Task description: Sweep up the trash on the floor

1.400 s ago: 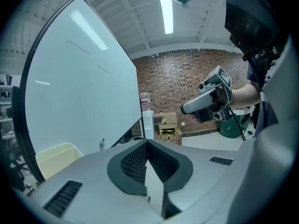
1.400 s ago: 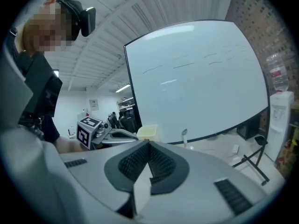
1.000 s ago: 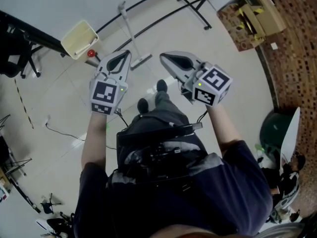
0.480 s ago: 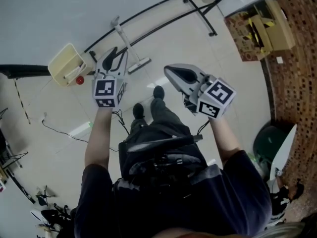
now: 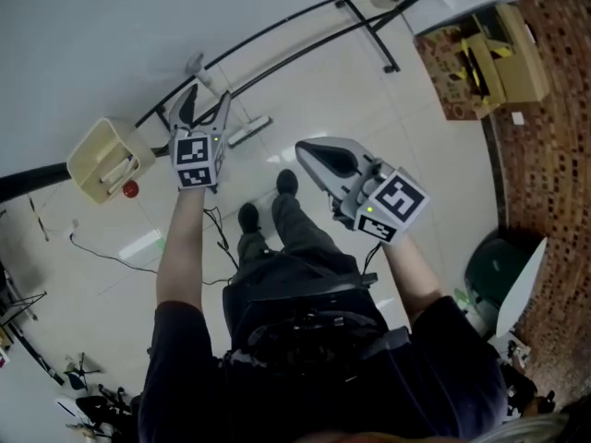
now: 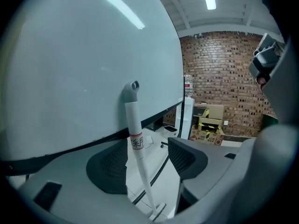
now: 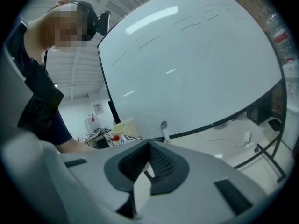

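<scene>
The left hand-held gripper (image 5: 207,106) is opening, the white broom handle (image 6: 136,141) between its jaws. The right hand-held gripper (image 5: 309,153) is closed, empty

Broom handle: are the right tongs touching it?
Apart. Head view shows bare floor between the shut right tongs and the broom handle.

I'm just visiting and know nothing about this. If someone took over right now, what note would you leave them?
Left tool: jaws opening, broom handle between them, not gripped yet.
Right tool: shut, empty.
Things: the handle leans on the whiteboard, the broom head on the floor; the cream dustpan lies left of it in the head view.
Done: nothing swept.
Left: close on the handle, fetch the dustpan, sweep up.
</scene>
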`<state>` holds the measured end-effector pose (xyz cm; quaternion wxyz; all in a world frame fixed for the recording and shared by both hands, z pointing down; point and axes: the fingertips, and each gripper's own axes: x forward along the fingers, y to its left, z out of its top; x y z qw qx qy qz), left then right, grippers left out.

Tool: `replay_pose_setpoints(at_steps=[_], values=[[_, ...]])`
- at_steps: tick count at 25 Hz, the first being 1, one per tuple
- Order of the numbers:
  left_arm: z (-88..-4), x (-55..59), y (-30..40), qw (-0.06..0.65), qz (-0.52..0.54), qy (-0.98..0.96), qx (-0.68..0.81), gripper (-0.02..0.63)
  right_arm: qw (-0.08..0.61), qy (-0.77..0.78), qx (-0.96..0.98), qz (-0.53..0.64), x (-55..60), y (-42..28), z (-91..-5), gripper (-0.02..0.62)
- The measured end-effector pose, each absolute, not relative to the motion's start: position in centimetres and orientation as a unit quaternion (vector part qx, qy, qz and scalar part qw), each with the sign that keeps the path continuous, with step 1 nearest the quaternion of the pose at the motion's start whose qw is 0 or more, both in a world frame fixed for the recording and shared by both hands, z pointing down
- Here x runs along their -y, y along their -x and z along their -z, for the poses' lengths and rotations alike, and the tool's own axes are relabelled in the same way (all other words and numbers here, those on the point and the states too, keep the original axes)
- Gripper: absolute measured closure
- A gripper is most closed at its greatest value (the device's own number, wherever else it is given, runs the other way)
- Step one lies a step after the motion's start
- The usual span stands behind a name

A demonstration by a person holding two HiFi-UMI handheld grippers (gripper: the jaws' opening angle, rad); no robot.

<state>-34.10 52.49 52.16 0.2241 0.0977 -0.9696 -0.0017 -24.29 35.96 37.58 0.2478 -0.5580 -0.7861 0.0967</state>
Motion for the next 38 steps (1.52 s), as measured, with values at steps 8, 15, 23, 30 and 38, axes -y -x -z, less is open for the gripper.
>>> replay_pose_setpoints(at_steps=[8, 15, 23, 30, 38], values=[[-54.3, -52.3, 36.2, 0.220, -0.009, -0.121, 0.968, 0.336, 0.269, 0.561, 0.779, -0.080, -36.4, 23.9, -39.3, 0.581], [-54.6, -52.3, 37.3, 0.213, 0.026, -0.135, 0.967, 0.379, 0.285, 0.541, 0.787, -0.082, -34.9, 24.0, -40.1, 0.581], [-53.9, -50.0, 36.2, 0.227, 0.030, -0.207, 0.951, 0.512, 0.287, 0.515, 0.801, -0.105, -32.6, 23.3, -39.9, 0.581], [-52.8, -47.5, 32.6, 0.246, 0.011, -0.251, 0.936, 0.509, 0.268, 0.495, 0.817, -0.123, -30.1, 21.3, -37.8, 0.581], [-45.4, -43.5, 27.8, 0.194, -0.023, -0.345, 0.918, 0.509, 0.214, 0.465, 0.852, -0.106, -30.5, 16.5, -33.0, 0.581]])
